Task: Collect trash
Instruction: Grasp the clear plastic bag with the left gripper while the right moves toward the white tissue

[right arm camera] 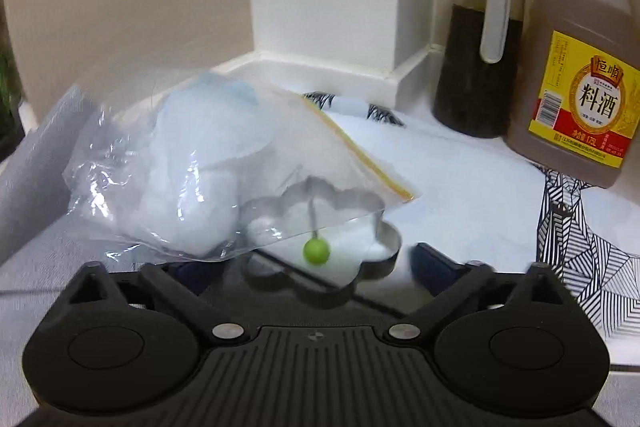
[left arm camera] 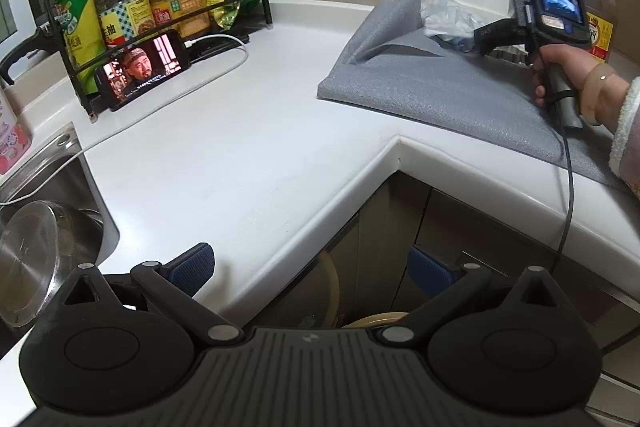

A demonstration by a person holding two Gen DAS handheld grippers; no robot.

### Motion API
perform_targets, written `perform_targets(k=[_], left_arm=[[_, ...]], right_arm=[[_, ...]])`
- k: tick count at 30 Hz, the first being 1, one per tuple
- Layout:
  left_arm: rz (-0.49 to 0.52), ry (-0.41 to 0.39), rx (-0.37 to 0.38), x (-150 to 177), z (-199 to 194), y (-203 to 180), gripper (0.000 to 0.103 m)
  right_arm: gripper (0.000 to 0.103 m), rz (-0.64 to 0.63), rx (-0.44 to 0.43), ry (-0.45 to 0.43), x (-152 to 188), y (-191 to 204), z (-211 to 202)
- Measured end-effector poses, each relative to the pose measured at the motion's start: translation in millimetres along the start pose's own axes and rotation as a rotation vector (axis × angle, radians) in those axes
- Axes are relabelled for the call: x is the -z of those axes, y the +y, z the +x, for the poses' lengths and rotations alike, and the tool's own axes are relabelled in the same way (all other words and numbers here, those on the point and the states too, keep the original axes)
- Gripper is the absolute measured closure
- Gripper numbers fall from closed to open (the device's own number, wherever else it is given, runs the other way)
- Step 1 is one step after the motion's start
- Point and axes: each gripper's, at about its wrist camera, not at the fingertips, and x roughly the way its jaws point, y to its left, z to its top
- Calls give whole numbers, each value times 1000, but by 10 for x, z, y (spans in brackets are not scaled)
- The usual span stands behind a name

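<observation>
Right tool (right arm camera: 316, 263), jaws apart, faces the plastic bag (right arm camera: 192, 171) just ahead, lined up to grab it; left tool (left arm camera: 308, 271) waits apart, empty.

The left camera sits back, angled down past its jaws over the counter (left arm camera: 240, 155) corner. The right camera is close, facing the wall corner. Both catch the plastic bag (right arm camera: 208, 171) and yellow-capped jug (right arm camera: 580, 67).

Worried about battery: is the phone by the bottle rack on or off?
On. The phone shows a lit video picture, with a white cable plugged in.
</observation>
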Motion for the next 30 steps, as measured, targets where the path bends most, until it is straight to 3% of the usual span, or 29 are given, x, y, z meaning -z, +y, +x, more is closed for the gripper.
perform_targets(k=[4, 8, 12, 15, 19, 22, 30], left_arm=[[22, -8, 20, -71, 23, -96, 0], [71, -47, 67, -346, 69, -298, 0], [105, -143, 179, -907, 137, -687, 0], [99, -191, 309, -1357, 305, -1043, 0], [49, -103, 501, -1818, 793, -1469, 0], [32, 9, 587, -2009, 1177, -1756, 0], [-107, 155, 565, -2230, 1751, -2190, 0]], right_arm=[[22, -8, 24, -18, 84, -185, -143], [21, 53, 55, -10, 296, -663, -474], [21, 82, 91, -7, 511, -1093, -770], [21, 105, 95, -10, 637, -1302, -933], [20, 121, 105, -20, 715, -1461, -1013], [19, 128, 103, -14, 715, -1473, -969], [6, 53, 107, 10, 723, -1373, -912]])
